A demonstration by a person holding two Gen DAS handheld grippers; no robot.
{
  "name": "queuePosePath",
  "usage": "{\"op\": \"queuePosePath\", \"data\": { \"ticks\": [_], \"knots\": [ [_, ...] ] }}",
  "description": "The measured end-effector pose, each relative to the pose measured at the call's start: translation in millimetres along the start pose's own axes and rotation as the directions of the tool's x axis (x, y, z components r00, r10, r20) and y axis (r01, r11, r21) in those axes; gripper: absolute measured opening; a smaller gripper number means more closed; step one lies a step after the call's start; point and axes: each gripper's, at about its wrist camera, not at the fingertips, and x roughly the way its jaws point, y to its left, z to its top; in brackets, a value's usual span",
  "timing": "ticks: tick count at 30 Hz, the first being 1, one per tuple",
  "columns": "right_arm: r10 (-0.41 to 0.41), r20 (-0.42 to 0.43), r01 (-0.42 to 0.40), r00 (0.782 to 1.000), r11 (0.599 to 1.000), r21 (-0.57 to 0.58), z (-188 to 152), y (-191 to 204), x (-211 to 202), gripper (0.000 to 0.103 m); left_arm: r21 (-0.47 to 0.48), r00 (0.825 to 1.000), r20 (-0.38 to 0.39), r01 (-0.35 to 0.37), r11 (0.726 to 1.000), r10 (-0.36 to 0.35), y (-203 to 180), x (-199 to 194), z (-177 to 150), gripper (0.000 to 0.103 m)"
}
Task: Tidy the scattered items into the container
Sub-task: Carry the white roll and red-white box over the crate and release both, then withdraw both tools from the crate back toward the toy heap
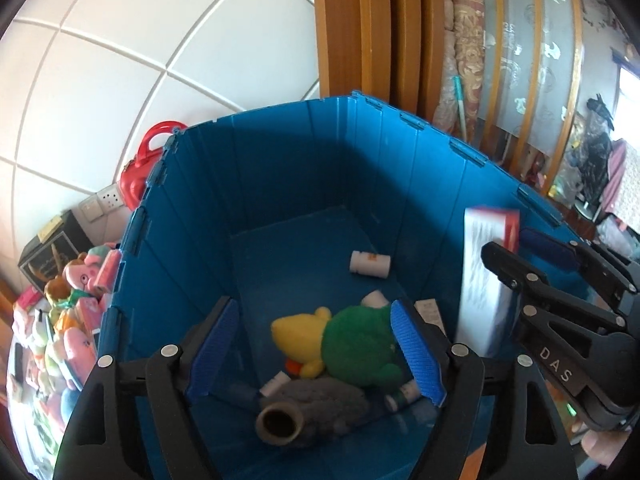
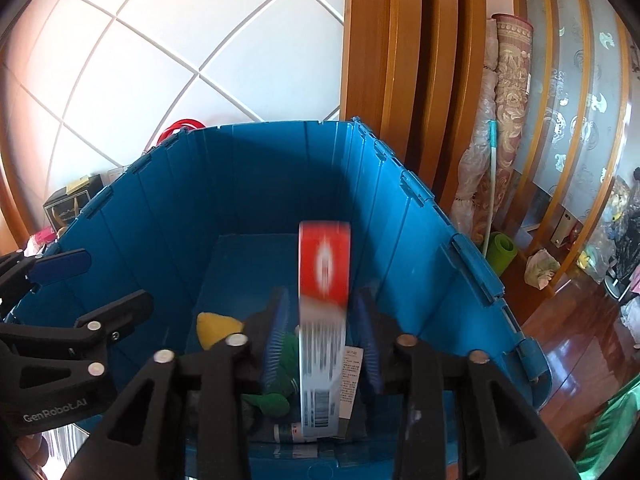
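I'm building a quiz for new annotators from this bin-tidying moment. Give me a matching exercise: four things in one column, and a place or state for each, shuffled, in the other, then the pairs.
Things
1. red and white box
2. green and yellow plush toy
3. white pill bottle
4. left gripper

Places or states
A. lying alone on the floor of the blue bin, toward its far end
B. open and empty above the bin
C. motion-blurred between the fingers of the right gripper
D. lying on the bin floor beside a grey plush

Pairs: 1-C, 2-D, 3-A, 4-B
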Motion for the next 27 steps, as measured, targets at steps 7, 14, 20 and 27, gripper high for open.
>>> {"op": "queuePosePath", "data": {
  "ticks": [7, 14, 20, 27],
  "knots": [
    [-0.018, 0.039, 0.017, 0.999, 1.0, 0.011, 4.7, 4.2, -8.2, 0.065, -0.006, 1.0, 0.013, -0.01, 1.0, 0.011, 12.8, -6.0, -2.6, 0.079],
    [0.004, 0.078, -0.006, 0.997, 1.0, 0.027, 11.8, 22.3, -20.8, 0.065, -0.032, 0.997, 0.064, -0.033, 0.999, 0.035, 43.6, -29.0, -7.1, 0.08],
    [0.052, 0.143, -0.054, 0.988, 0.998, 0.016, 21.6, 70.2, -40.3, 0.066, -0.077, 0.99, 0.118, -0.071, 0.995, 0.08, 92.9, -60.4, -16.4, 0.081],
    [0.13, 0.212, -0.128, 0.969, 0.991, -0.028, 28.8, 159.0, -73.1, 0.066, -0.132, 0.977, 0.168, -0.107, 0.986, 0.129, 181.3, -100.1, -47.3, 0.082]
  ]
}}
